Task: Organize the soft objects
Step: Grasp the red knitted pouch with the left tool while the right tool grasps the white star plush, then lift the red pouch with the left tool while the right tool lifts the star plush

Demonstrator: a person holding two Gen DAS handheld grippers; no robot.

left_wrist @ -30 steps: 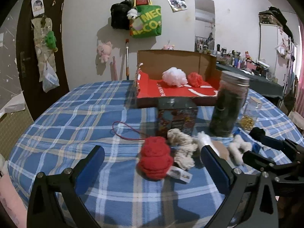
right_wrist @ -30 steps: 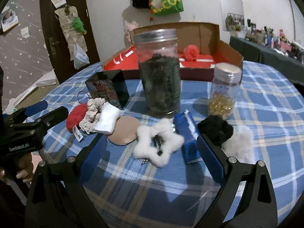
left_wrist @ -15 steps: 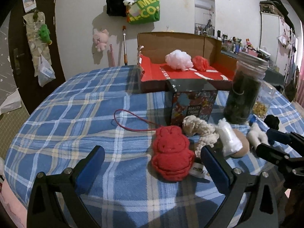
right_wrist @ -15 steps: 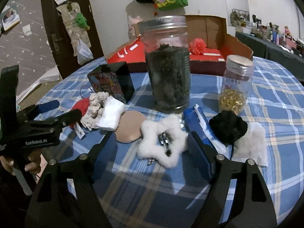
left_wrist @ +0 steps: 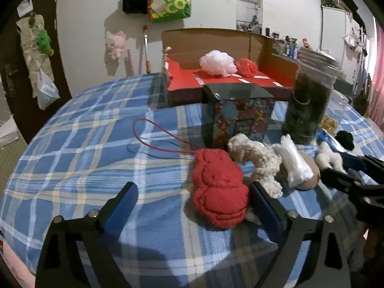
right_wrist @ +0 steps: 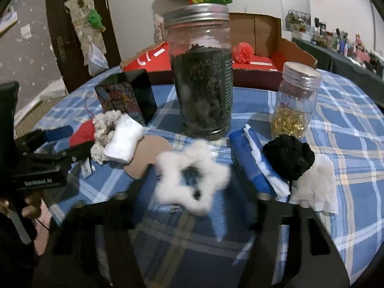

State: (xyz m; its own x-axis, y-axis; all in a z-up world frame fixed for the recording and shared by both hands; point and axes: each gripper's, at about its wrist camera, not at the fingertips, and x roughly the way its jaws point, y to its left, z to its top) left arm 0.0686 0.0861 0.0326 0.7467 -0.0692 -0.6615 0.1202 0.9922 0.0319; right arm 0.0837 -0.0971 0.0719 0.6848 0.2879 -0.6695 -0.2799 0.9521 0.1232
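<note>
**A:** On the blue plaid tablecloth [left_wrist: 79, 148], where does the red plush [left_wrist: 219, 187] lie against the left gripper [left_wrist: 192, 201]?

**B:** Between the wide-open jaws but hard over to the 3 o'clock side, its edge just beside the right blue pad; the left pad stands well apart at 9 o'clock. Nothing is gripped.

**A:** And its orientation?

**B:** Long axis runs roughly 12 to 6 o'clock, tilted slightly toward 11. Its red cord [left_wrist: 153, 134] loops away toward 10 o'clock. The cream scrunchie [left_wrist: 259, 160] touches it at 2 o'clock, with a white pad [left_wrist: 296, 165] beyond.

**A:** The left gripper's pose?

**B:** Low over the table, fingers pointing forward toward the patterned box [left_wrist: 237, 122] and the open cardboard box [left_wrist: 228, 72], which holds a white puff [left_wrist: 217, 62] and a red puff [left_wrist: 247, 67].

**A:** The right gripper [right_wrist: 192, 196]?

**B:** Also low and level, aimed at 12 o'clock toward the tall dark jar [right_wrist: 200, 72]. Its jaws are partly spread with the white star-shaped fluffy clip [right_wrist: 189, 175] lying between them; blur hides whether the pads touch it.

**A:** What flanks the clip?

**B:** A blue packet [right_wrist: 249, 158] and a black pompom [right_wrist: 288, 156] at 3 o'clock, a tan disc [right_wrist: 146, 153] at 9 o'clock, a small jar of gold beads [right_wrist: 295, 100] at 1 o'clock.
</note>
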